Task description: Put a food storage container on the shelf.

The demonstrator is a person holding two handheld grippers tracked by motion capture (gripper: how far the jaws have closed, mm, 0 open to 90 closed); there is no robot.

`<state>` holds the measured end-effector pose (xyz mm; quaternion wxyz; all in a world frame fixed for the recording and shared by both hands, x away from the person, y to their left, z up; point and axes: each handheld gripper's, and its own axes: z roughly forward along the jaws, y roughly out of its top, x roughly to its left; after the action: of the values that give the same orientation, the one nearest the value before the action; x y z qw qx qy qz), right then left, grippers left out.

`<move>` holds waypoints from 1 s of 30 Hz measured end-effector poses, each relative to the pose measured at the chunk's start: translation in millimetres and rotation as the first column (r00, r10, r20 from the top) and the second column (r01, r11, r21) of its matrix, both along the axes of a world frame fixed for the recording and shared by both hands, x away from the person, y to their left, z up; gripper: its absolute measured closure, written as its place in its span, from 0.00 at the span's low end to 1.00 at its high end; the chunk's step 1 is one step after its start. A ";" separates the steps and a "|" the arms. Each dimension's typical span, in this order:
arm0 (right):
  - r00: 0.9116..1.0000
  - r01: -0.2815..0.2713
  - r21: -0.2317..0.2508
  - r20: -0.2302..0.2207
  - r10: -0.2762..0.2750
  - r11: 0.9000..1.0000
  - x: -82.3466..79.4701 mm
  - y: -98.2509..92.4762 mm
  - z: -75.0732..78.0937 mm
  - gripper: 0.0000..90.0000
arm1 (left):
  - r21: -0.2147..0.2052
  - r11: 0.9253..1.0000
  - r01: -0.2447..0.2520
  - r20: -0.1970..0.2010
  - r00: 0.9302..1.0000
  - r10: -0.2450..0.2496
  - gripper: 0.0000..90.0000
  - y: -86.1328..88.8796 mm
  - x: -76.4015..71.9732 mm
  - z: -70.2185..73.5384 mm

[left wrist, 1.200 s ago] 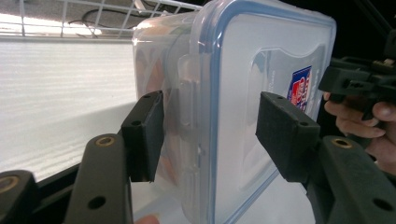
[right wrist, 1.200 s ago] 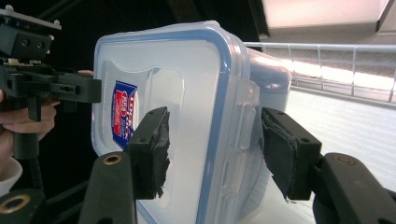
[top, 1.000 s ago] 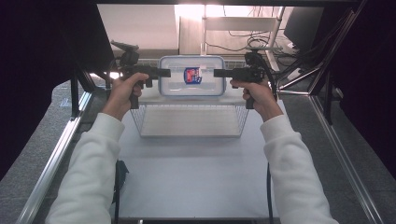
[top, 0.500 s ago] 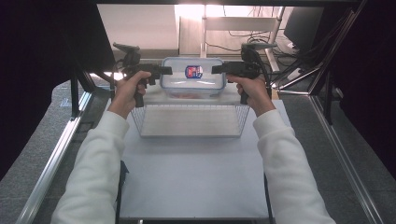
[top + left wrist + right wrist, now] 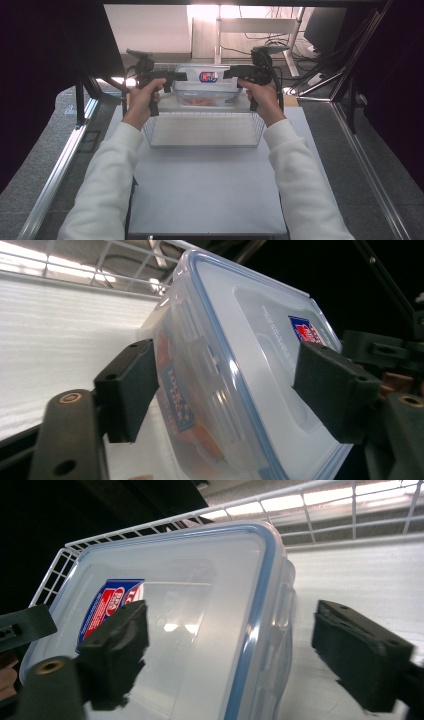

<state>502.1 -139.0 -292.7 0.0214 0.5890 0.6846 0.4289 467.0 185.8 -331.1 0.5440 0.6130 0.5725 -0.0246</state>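
With the jaws of the left hand-held gripper (image 5: pixel 175 77) and right hand-held gripper (image 5: pixel 232 73) just spread off it, the clear blue-rimmed plastic lidded box (image 5: pixel 207 87) resting at the white wire basket's (image 5: pixel 202 131) far end could be knocked askew if clipped on withdrawal.

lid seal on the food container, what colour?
Blue: a thin band round the edge of the clear lid of the food container. Clearest in the right gripper view.
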 end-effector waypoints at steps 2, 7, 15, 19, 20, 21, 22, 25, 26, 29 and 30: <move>0.999 -0.017 -0.022 0.035 0.018 1.000 -5.7 -1.2 2.4 0.09 | 0.019 0.999 -0.029 0.044 0.999 0.028 0.25 -0.2 -8.9 1.7; 0.973 -0.071 -0.037 0.218 0.078 0.997 -34.3 -20.7 8.0 0.10 | 0.125 0.991 -0.046 0.167 0.986 0.025 0.27 -1.1 -40.0 14.6; 0.877 -0.234 -0.124 0.401 0.264 0.964 -92.2 -45.8 6.3 0.15 | 0.230 0.973 0.004 0.274 0.959 -0.068 0.32 -8.9 -100.2 16.6; 0.844 -0.274 -0.135 0.440 0.305 0.952 -119.4 -52.6 0.1 0.18 | 0.268 0.963 0.018 0.320 0.941 -0.106 0.33 -14.6 -125.6 18.8; 0.827 -0.295 -0.148 0.455 0.330 0.944 -132.9 -54.4 -4.5 0.19 | 0.296 0.955 0.025 0.341 0.931 -0.130 0.34 -19.2 -141.5 18.2; 0.818 -0.309 -0.148 0.462 0.342 0.939 -140.4 -55.9 -7.9 0.20 | 0.313 0.950 0.027 0.355 0.924 -0.143 0.34 -21.7 -151.7 16.1; 0.809 -0.330 -0.146 0.465 0.359 0.933 -147.5 -57.3 -11.9 0.21 | 0.328 0.944 0.029 0.365 0.918 -0.155 0.34 -24.5 -161.6 13.2; 0.786 -0.371 -0.156 0.472 0.399 0.915 -162.1 -59.8 -22.9 0.22 | 0.369 0.929 0.041 0.367 0.911 -0.186 0.33 -29.8 -181.7 4.3; 0.776 -0.396 -0.157 0.469 0.422 0.904 -174.6 -61.7 -36.0 0.24 | 0.373 0.927 0.051 0.363 0.911 -0.196 0.33 -31.3 -187.4 0.5; 0.776 -0.406 -0.159 0.460 0.431 0.900 -190.1 -64.3 -55.1 0.25 | 0.396 0.913 0.101 0.328 0.913 -0.243 0.32 -38.6 -210.7 -27.4; 0.776 -0.406 -0.154 0.462 0.429 0.901 -194.4 -65.4 -61.5 0.25 | 0.408 0.907 0.105 0.315 0.916 -0.248 0.32 -40.3 -215.1 -35.9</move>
<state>307.7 -204.4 -354.2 0.1100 0.2952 0.7800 0.5407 251.9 145.4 -367.0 0.5045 0.7514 0.3979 0.1502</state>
